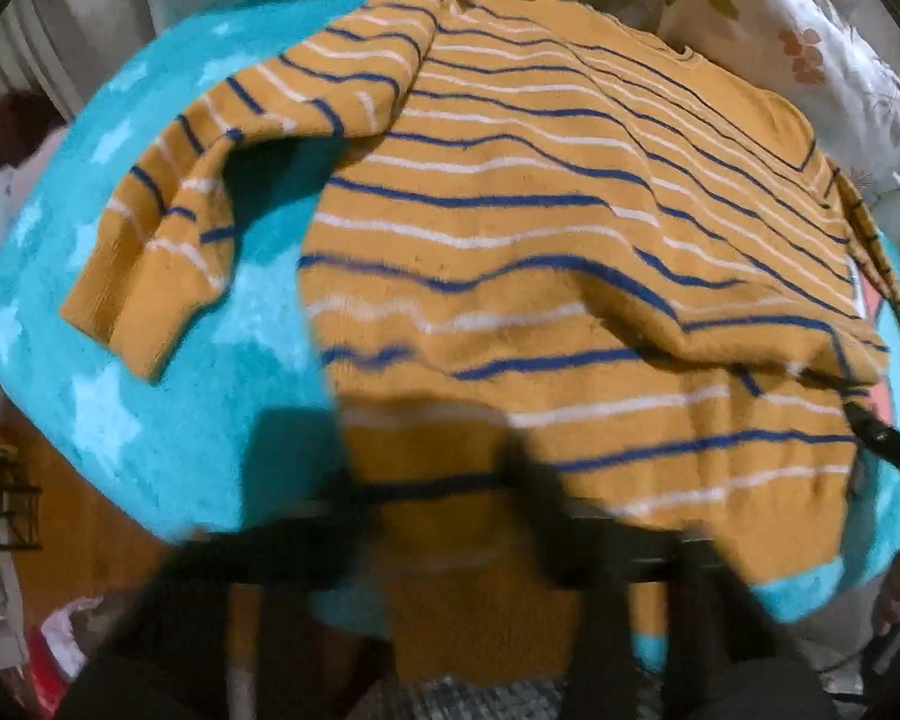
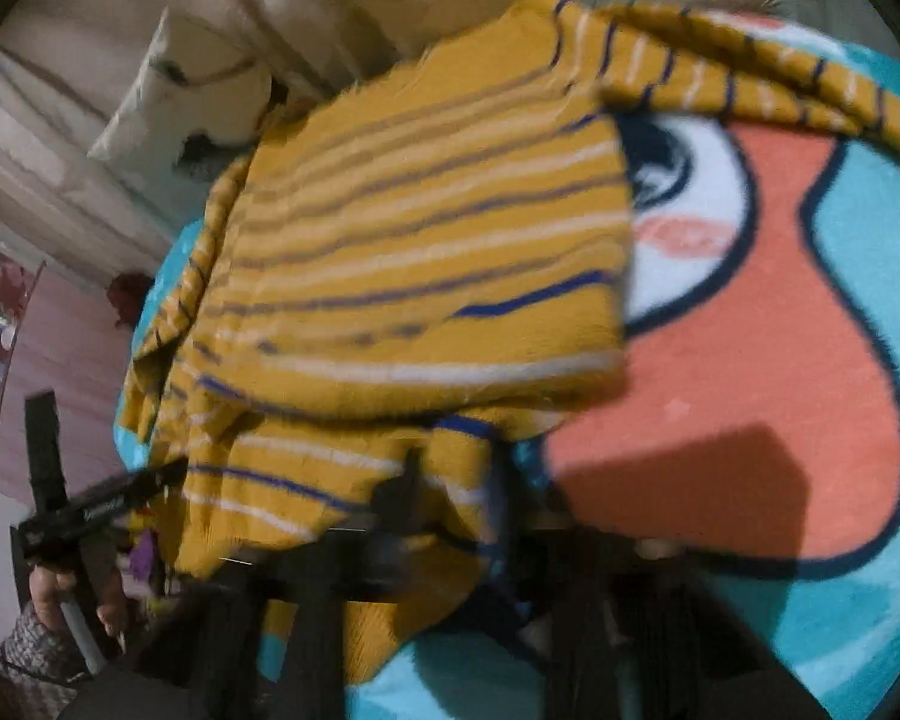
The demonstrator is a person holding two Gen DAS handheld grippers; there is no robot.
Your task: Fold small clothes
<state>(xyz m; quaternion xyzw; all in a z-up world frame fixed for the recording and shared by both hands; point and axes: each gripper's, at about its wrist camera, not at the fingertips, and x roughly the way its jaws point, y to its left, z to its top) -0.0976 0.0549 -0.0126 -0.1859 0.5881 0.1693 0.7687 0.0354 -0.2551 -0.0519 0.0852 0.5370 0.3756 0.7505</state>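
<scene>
Left wrist: left gripper (image 1: 435, 480) clamped on hem of mustard striped sweater (image 1: 540, 228), spread across turquoise star blanket (image 1: 150, 420); sleeve (image 1: 168, 228) flopped out to the side.
Right wrist: right gripper (image 2: 450, 510) pinching sweater's (image 2: 414, 252) lower edge, cloth lifted and blurred over cartoon-face blanket (image 2: 780, 360).

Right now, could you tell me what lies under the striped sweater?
The striped sweater lies on a turquoise blanket with an orange cartoon figure; the figure's covered part cannot be seen.
</scene>
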